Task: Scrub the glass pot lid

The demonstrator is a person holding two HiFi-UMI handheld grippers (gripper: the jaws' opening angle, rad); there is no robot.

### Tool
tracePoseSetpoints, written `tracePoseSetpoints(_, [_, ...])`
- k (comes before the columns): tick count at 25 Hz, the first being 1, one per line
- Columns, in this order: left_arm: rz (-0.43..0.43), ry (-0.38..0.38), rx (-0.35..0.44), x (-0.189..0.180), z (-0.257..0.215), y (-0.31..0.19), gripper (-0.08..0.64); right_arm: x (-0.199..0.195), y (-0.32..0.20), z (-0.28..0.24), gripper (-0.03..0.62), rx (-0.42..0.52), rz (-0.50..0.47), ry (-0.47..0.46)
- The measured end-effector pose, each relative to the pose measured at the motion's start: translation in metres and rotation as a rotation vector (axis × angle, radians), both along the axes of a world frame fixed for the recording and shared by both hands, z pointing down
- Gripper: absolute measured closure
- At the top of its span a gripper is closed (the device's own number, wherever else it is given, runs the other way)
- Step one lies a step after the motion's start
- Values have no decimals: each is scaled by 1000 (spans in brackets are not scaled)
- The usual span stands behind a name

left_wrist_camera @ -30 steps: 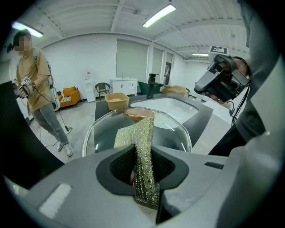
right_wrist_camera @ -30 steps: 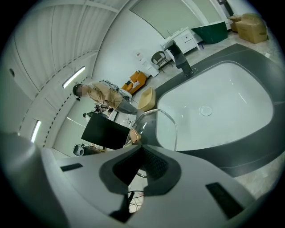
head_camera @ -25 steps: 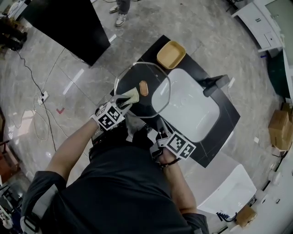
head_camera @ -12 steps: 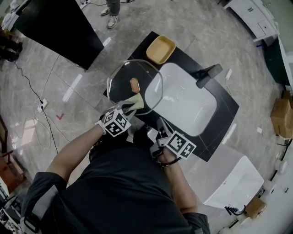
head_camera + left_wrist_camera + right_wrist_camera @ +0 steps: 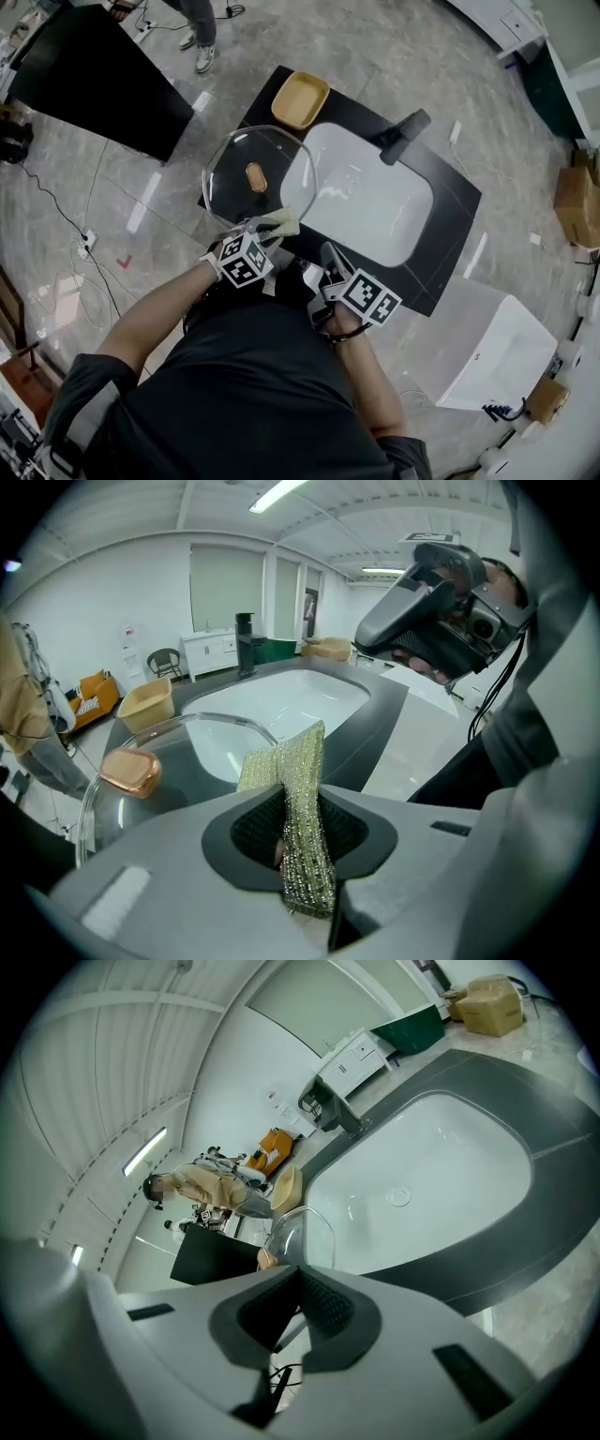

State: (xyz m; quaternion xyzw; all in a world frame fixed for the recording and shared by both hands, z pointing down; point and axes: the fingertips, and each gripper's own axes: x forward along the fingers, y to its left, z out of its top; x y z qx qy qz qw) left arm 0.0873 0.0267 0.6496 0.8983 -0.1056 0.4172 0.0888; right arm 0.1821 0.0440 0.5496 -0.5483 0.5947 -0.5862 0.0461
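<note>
The glass pot lid with a copper knob lies level over the black counter's left strip and the sink rim. My left gripper is shut on a yellow-green scrub pad, whose tip sits at the lid's near rim. The left gripper view shows the pad clamped upright between the jaws of the left gripper, with the lid just beyond. My right gripper is at the lid's near right edge. In the right gripper view its jaws are closed on the rim, and the lid appears edge-on.
A white sink is set in the black counter, with a dark faucet at its far side. A yellow dish stands on the far corner. A black table and a person's feet are at the left.
The left gripper has drawn the scrub pad from beside the knob back across the glass to the lid's near rim. The right gripper holds its place.
</note>
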Motion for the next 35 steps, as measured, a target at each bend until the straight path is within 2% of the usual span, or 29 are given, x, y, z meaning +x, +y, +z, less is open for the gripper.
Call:
tracePoseSetpoints(4, [61, 22, -47, 10, -3, 11, 485, 2, 0, -1, 586, 1, 12, 0])
tracePoseSetpoints(7, [82, 129, -62, 15, -18, 12, 485, -1, -4, -1, 585, 2, 1, 1])
tracePoseSetpoints(10, [92, 213, 28, 6, -41, 4, 485, -12, -12, -2, 585, 7, -35, 7])
tracePoseSetpoints(14, [53, 215, 237, -23, -76, -20, 485, -29, -24, -7, 585, 22, -92, 34])
tracePoseSetpoints(17, [-55, 252, 345, -52, -111, -36, 485, -40, -36, -17, 584, 58, -150, 88])
tracePoseSetpoints(23, [-352, 291, 483, -117, -165, -67, 485, -56, -64, -51, 586, 188, -280, 296])
tracePoseSetpoints(27, [-453, 330, 556, -144, -194, -82, 485, -70, -80, -78, 586, 280, -380, 449])
tracePoseSetpoints(31, [-548, 359, 602, -168, -204, -109, 485, -98, -103, -124, 584, 487, -521, 678])
tracePoseSetpoints(33, [-601, 359, 610, -180, -205, -125, 485, -113, -107, -141, 585, 565, -574, 741])
tracePoseSetpoints(35, [-648, 338, 639, -195, -203, -140, 485, -125, -108, -152, 584, 605, -611, 766])
